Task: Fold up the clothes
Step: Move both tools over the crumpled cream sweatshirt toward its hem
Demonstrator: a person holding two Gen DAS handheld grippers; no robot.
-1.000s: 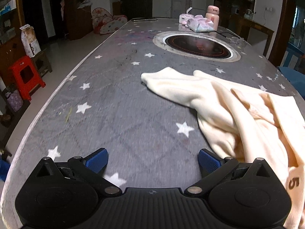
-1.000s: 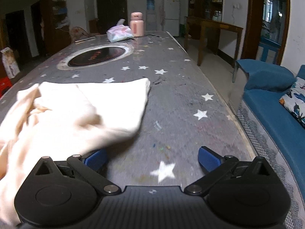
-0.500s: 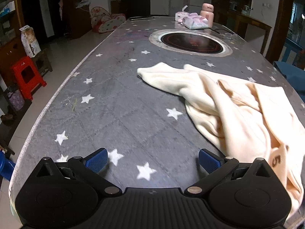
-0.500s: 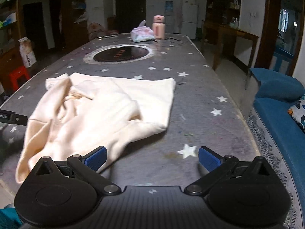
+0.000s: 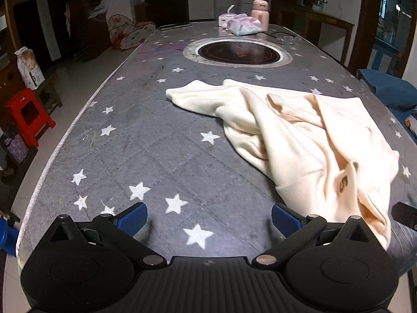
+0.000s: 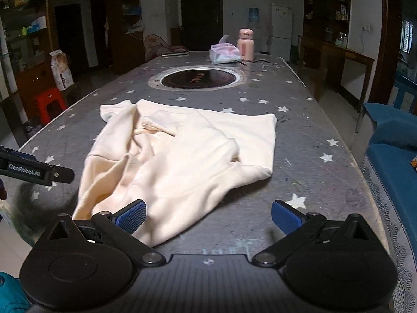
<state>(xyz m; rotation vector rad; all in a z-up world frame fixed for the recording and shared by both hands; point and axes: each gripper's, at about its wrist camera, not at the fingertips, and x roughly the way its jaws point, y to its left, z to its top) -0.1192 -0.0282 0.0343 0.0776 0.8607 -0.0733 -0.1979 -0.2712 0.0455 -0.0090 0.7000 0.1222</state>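
My left gripper [image 5: 207,216] and right gripper [image 6: 207,215] both hang with jaws spread and nothing in them, low over the near end of the table [image 5: 146,140], I judge so I can size up the cloth before picking corners. Just beyond, the cream garment [image 6: 182,154] lies crumpled on the starred top, one sleeve trailing left, hem flat to the right. Farther off sits the round inset burner [image 6: 198,79].

Garment [image 5: 307,135] print blurred, unreadable
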